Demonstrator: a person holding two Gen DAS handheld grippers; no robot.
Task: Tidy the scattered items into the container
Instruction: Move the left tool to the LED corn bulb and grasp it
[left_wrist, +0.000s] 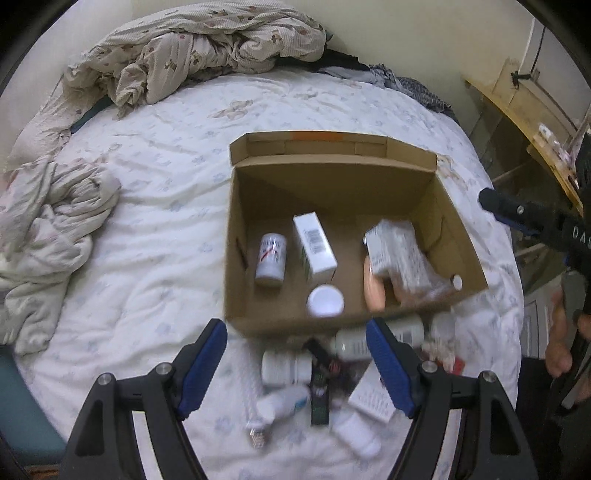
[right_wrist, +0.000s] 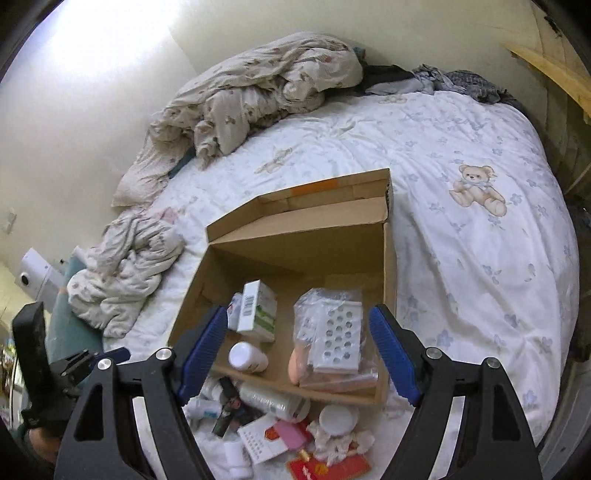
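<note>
Both tongs (left_wrist: 295, 369) (right_wrist: 297, 354) gape empty over clutter (right_wrist: 280, 428) beside a box (right_wrist: 389, 266) on the bed (right_wrist: 480, 258).

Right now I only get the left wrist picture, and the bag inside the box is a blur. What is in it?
Observer: From the right wrist camera, the plastic bag in the cardboard box holds a white card with rows of round holes.
Operator: Anything colourful in the pile in front of the box?
Observer: A small pink block lies among it, on a white and red pack.
Operator: And beside the bed?
Observer: A white gadget with a round lens stands off its left side, outside your picture.
</note>
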